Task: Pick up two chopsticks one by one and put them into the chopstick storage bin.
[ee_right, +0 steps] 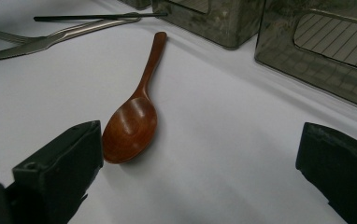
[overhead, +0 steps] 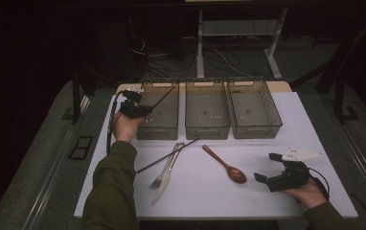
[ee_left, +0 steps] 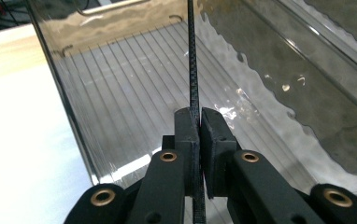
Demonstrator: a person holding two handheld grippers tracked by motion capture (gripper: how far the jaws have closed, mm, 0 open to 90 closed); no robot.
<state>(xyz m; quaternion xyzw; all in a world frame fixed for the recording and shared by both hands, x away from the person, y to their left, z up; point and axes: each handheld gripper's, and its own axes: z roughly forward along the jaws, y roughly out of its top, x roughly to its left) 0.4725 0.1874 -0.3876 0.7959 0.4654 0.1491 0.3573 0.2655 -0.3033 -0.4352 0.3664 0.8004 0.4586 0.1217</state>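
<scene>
Held chopstick (ee_left: 193, 74) clamped in left gripper (overhead: 134, 108) at upper left, long axis slanting up-right over left bin (overhead: 162, 125); right gripper (overhead: 281, 178) gaped wide at lower right, idle just right of spoon (overhead: 225, 165).

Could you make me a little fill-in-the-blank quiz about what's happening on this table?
1. The left gripper is shut on a thin black ____.
2. That stick hangs over the ____ of the three bins.
3. The right gripper is open, and the utensil nearest it is a wooden ____.
4. Beside the fork lies a metal ____.

Missing words: chopstick; leftmost; spoon; knife
</scene>
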